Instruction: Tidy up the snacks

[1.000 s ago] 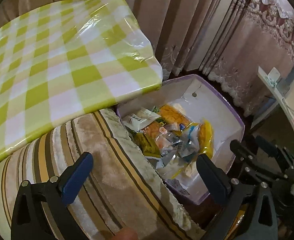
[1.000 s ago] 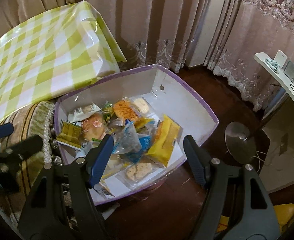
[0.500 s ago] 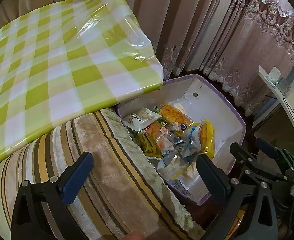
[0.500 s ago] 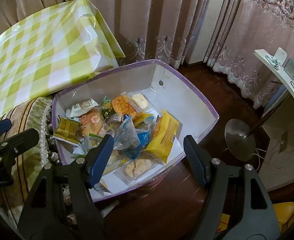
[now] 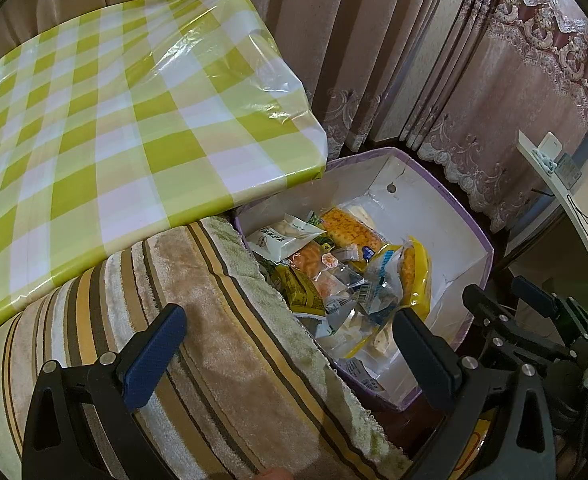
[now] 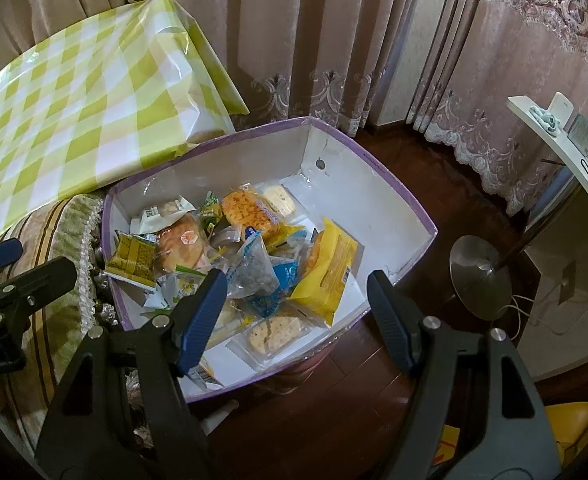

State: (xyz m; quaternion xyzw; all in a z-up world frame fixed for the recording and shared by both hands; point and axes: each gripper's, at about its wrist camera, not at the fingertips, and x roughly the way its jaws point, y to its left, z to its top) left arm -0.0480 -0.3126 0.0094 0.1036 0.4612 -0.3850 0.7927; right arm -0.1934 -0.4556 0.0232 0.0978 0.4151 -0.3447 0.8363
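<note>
Inside the purple-rimmed box [image 6: 393, 200], beside its near wall, the yellow snack packet [image 6: 329, 272] is heaped with others; both the right gripper [image 6: 297, 312] and left gripper [image 5: 290, 356] are held spread, empty; light, crinkly, slippery film is judged best pinched at a sealed edge.

The left tongs [image 5: 290, 356] and the right tongs [image 6: 297, 312] both stand wide apart with nothing between their blue pads, each tilted steeply downward, side by side.
</note>
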